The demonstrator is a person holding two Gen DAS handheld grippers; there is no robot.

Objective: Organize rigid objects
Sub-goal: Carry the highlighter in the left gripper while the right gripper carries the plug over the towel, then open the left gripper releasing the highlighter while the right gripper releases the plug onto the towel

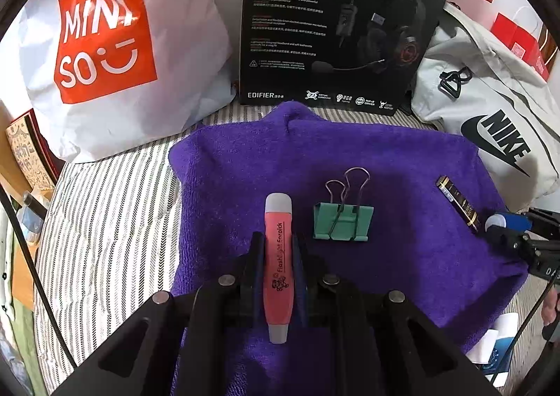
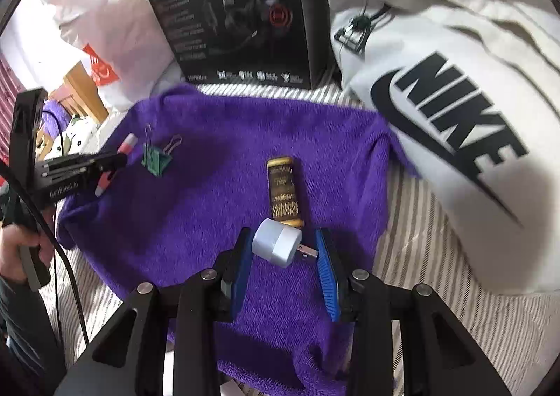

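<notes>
My left gripper is shut on a pink pen-shaped flashlight with grey ends, held over the purple towel. A green binder clip lies just right of it, and a black-and-gold bar further right. My right gripper holds a small white USB plug light between its blue pads, touching both, just before the gold bar. The towel, the clip and the left gripper with the flashlight also show in the right wrist view.
A white Miniso bag, a black Edifier headset box and a grey Nike bag stand behind the towel on the striped bed cover. A cable runs at the left. The Nike bag crowds the right side.
</notes>
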